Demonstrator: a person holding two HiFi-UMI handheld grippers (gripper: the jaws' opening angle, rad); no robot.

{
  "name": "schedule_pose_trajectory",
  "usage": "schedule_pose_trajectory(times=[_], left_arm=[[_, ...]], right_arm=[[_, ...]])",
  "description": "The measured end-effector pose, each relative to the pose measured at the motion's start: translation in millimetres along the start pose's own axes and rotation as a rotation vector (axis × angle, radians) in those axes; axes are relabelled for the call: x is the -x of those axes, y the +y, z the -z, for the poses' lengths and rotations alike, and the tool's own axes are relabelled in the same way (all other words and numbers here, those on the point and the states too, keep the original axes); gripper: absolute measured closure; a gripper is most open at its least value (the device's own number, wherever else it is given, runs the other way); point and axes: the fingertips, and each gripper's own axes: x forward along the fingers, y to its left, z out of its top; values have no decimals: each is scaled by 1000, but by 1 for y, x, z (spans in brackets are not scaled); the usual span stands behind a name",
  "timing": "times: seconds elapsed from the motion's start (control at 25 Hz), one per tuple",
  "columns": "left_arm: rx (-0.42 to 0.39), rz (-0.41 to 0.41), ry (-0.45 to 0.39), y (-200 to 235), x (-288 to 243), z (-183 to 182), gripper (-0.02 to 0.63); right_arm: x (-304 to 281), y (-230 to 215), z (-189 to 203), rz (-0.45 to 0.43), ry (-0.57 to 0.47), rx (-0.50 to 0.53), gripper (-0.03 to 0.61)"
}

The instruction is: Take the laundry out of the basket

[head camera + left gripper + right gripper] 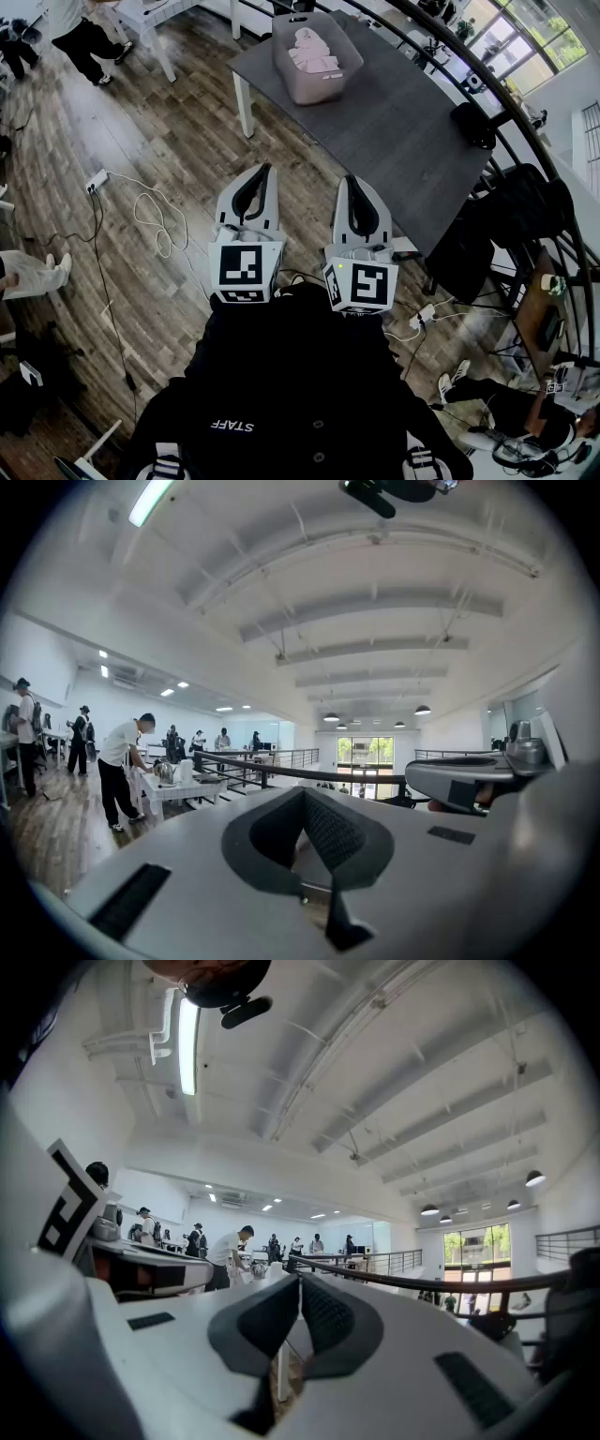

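Left tool and right tool sit low centre of the frame, each with jaws together and empty. At top centre, the basket holds pale laundry on the grey worktop.

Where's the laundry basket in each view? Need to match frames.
Head view: basket at top centre, on the grey table.
Left gripper view: not in it.
Right gripper view: not in it.
Shared landmark: person in white shirt, in all three.
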Motion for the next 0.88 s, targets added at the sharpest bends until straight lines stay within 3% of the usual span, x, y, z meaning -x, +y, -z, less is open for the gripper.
schedule_pose_trajectory(times=[0.88], left_arm=[[25,27,71,62,18,42,615]], right_arm=[[-13,42,23,72,3,-18,563]])
